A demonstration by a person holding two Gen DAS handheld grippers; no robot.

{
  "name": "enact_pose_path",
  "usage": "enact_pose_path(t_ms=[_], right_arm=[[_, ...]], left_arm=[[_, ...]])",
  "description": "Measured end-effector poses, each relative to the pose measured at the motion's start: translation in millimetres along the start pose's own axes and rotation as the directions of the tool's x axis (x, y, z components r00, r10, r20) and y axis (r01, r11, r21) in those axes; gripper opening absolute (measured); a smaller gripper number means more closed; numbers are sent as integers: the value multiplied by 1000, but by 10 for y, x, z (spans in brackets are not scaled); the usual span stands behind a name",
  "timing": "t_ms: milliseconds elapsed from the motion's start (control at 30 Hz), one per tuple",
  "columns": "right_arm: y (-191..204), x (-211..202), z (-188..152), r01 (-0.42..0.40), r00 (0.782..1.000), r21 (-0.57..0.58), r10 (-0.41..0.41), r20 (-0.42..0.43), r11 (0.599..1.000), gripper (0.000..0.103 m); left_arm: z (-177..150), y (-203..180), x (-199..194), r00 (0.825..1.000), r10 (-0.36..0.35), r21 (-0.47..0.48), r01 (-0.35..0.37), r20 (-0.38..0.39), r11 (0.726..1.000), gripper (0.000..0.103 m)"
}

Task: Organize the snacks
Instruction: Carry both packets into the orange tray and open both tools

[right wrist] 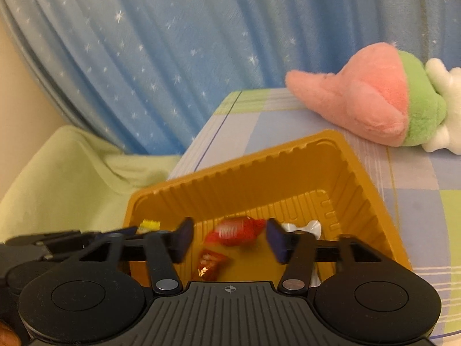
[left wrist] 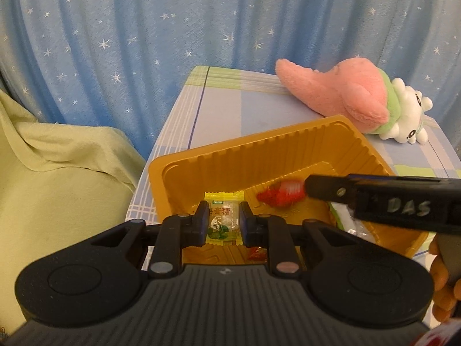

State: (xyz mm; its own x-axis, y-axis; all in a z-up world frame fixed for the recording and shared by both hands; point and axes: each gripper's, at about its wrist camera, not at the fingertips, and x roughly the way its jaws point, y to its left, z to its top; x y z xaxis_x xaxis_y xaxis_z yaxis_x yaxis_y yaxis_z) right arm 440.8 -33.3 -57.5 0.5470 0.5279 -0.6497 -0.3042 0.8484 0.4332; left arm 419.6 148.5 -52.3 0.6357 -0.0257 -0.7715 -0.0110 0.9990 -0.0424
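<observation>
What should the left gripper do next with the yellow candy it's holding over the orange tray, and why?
Probably open the left gripper and let go. Its pads are clamped on the yellow candy, already low inside the orange tray; the right gripper stands open with its red candy loose between the pads, not pressed.

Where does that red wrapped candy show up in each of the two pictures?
Left wrist view: the red candy is right of centre, blurred, just off the tip of the right tool, over the gold tray.
Right wrist view: the candy is low in the middle, between the right tool's open fingers.
Shared landmark: the pink plush toy behind the tray.
</observation>
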Motion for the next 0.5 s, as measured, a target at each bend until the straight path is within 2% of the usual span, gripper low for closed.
enact_pose_path(t_ms=[400, 433, 500], right_arm=[[-107, -175, -9, 23, 1000, 34, -24, 18, 999, 60], [-105, -191, -12, 23, 1000, 35, -24, 20, 999, 60], [-92, -218, -26, 23, 999, 32, -24, 24, 999, 60]], left_arm=[[3, 16, 1, 1000, 14, -5, -14, 7, 1000, 21], [4, 16, -4, 1000, 12, -4, -12, 8, 1000, 23], [3, 26, -22, 1000, 7, -17, -7, 7, 1000, 39]])
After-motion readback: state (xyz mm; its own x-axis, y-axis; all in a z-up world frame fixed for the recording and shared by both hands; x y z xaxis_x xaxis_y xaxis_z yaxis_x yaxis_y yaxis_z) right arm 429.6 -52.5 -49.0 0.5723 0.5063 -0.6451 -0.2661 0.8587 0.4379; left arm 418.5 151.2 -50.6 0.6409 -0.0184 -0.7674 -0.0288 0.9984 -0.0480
